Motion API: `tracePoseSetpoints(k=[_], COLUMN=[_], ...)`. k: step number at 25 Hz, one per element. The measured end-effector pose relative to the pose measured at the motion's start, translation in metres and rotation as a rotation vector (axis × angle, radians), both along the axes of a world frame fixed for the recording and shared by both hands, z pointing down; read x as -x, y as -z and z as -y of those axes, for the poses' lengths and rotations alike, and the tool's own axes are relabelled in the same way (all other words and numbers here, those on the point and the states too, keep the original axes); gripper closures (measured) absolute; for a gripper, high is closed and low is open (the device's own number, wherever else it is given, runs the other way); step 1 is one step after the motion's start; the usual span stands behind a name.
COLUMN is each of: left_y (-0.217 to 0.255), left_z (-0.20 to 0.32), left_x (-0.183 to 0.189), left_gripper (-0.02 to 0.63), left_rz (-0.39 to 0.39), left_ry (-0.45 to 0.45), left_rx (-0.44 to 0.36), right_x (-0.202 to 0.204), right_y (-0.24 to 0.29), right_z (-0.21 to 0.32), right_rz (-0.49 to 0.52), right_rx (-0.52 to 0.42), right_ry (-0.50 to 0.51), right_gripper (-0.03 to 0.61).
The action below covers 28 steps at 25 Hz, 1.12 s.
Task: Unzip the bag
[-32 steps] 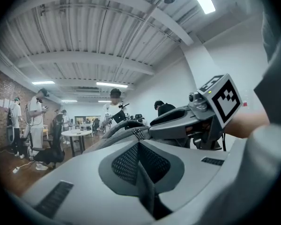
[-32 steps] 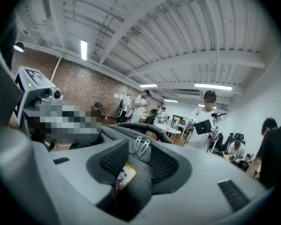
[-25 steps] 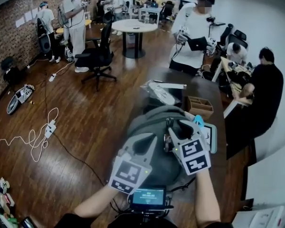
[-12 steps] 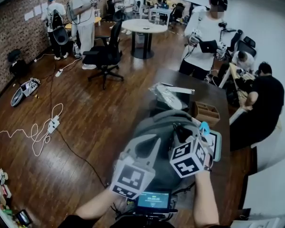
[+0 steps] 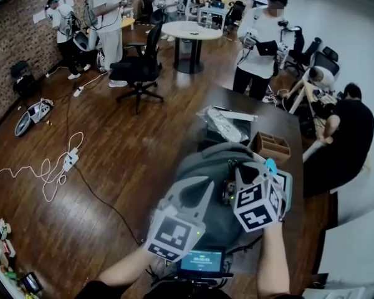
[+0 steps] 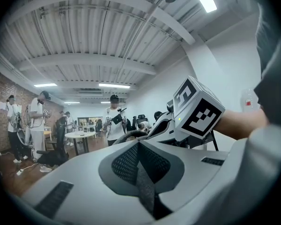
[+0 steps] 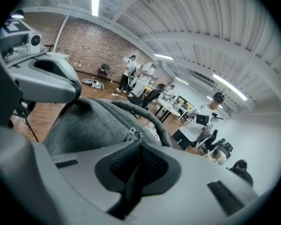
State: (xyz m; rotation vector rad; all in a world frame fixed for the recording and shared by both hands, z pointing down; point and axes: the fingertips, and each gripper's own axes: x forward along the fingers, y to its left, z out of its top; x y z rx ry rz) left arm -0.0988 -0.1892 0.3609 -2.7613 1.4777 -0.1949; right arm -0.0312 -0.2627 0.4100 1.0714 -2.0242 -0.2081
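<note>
Around this wood-floored office people are standing about, and nearer me a dark desk point(image 5: 280, 120) is carrying a grey bag point(image 5: 206, 161). The right claw point(image 7: 139, 142) has just been closing its jaws and is now pinching the metal zip pull point(image 7: 133, 134) at the bag's top, so I'd say the drag along the zip is coming next. The left claw point(image 6: 138, 142) is hovering beside it, jaws together on nothing. The bag is showing no opening yet, hiding its contents. A wooden box point(image 5: 271, 145) behind it is looking empty.
</note>
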Motion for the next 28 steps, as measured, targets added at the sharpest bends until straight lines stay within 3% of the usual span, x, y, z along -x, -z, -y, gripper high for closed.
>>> tracePoseSetpoints(k=[8, 12, 17, 28], left_y=[0.002, 0.001, -0.001, 0.015], left_z=[-0.001, -0.002, 0.002, 0.005], left_x=[0.003, 0.008, 0.014, -0.021], left_gripper=[0.615, 0.615, 0.615, 0.615], left_rz=[-0.015, -0.017, -0.021, -0.014], left_ry=[0.004, 0.017, 0.03, -0.048], left_rx=[0.002, 0.006, 0.011, -0.011], right_x=[0.001, -0.001, -0.005, -0.029], right_y=[-0.015, -0.016, -0.008, 0.031], right_z=[0.01, 0.018, 0.021, -0.025], right_rz=[-0.13, -0.256, -0.194, -0.139], right_rx=[0.053, 0.003, -0.023, 0.108], right_ry=[-0.012, -0.005, 0.02, 0.118], right_gripper=[0.541, 0.553, 0.563, 0.564])
